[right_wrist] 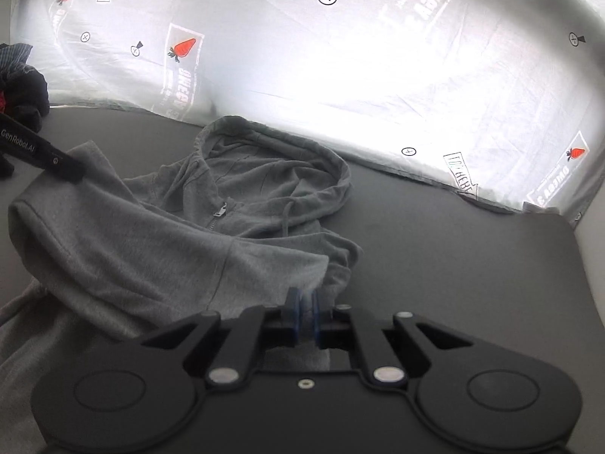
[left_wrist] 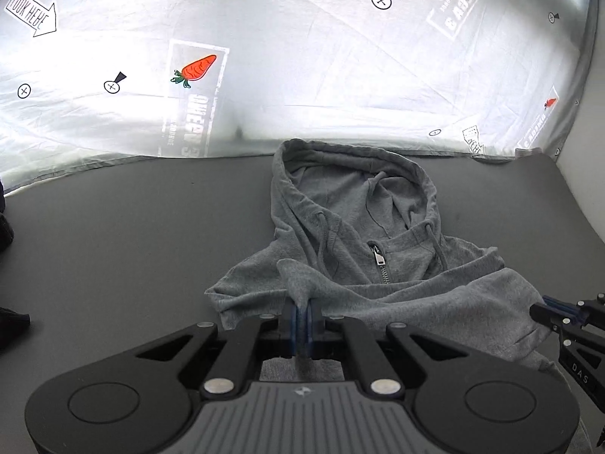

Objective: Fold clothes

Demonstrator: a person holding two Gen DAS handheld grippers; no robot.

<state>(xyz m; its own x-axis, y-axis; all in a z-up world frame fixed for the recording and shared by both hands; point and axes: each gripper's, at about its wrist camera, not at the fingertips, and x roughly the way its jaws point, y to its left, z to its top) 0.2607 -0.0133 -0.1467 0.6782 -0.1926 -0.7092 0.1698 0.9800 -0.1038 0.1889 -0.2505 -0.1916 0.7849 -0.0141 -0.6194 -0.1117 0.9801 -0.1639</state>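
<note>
Hoodie (left_wrist: 363,227): grey, zip-front; lies on the dark desk (left_wrist: 113,234) with its hood (left_wrist: 351,174) toward the backdrop and the lower part folded up across the chest, just below the zip pull (left_wrist: 379,256).
Left gripper (left_wrist: 302,308): closed; its blue pads pinch a raised peak of hoodie fabric at the left end of the folded edge.
Right gripper (right_wrist: 307,304): closed on the hoodie's fabric at the right end of the same fold; in the left view only its tip shows, at the garment's right side.
Backdrop (left_wrist: 302,56): pale creased sheet printed with carrots, arrows and crossed circles, along the far edge of the desk.
Dark clothes (right_wrist: 22,90): a pile at the desk's far left, well apart from the hoodie.
</note>
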